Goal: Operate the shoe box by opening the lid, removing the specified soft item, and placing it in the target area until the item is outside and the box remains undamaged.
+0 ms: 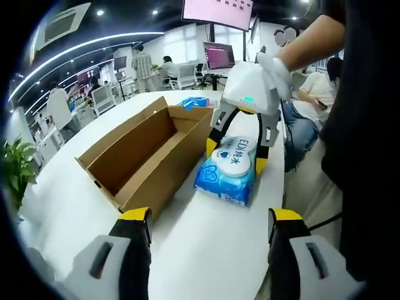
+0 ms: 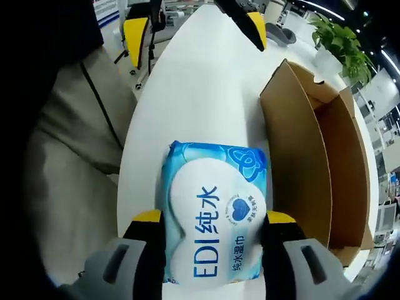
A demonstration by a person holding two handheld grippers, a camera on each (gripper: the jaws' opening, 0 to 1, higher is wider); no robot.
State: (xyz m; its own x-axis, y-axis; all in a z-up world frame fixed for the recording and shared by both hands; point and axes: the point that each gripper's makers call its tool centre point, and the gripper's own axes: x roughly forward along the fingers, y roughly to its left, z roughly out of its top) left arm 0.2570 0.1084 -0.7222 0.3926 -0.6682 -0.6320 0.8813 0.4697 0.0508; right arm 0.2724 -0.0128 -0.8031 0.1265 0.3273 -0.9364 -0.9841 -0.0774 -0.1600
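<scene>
In the left gripper view the open cardboard shoe box (image 1: 147, 153) lies on the white table (image 1: 206, 250), left of centre, its lid flap raised along the far left side and its inside bare as far as the brown walls allow a look. Just right of the box, touching or nearly touching its wall, lies the blue and white pack of wet wipes (image 1: 228, 165) flat on the tabletop. The right gripper (image 1: 236, 152) comes down on it from the upper right, its yellow-tipped jaws set either side of the pack's far end; a gloved hand (image 1: 275, 70) holds the gripper's white body. The left gripper (image 1: 211, 225) shows at the bottom of that view, jaws spread wide with nothing between them, hanging over bare table.

In the right gripper view the pack (image 2: 215, 215) lies lower centre, its near end cut off behind the jaws. The right gripper (image 2: 212, 240) has both pads against the pack's sides, pinching it. The box (image 2: 315, 156) runs along the right, its far corner lost at the frame's edge. At the top a yellow-tipped jaw of the left gripper (image 2: 250, 25) pokes in, mostly cut off. Beyond the table, in the upper background of the left gripper view, stand monitors (image 1: 219, 55), with blurred people at desks.
</scene>
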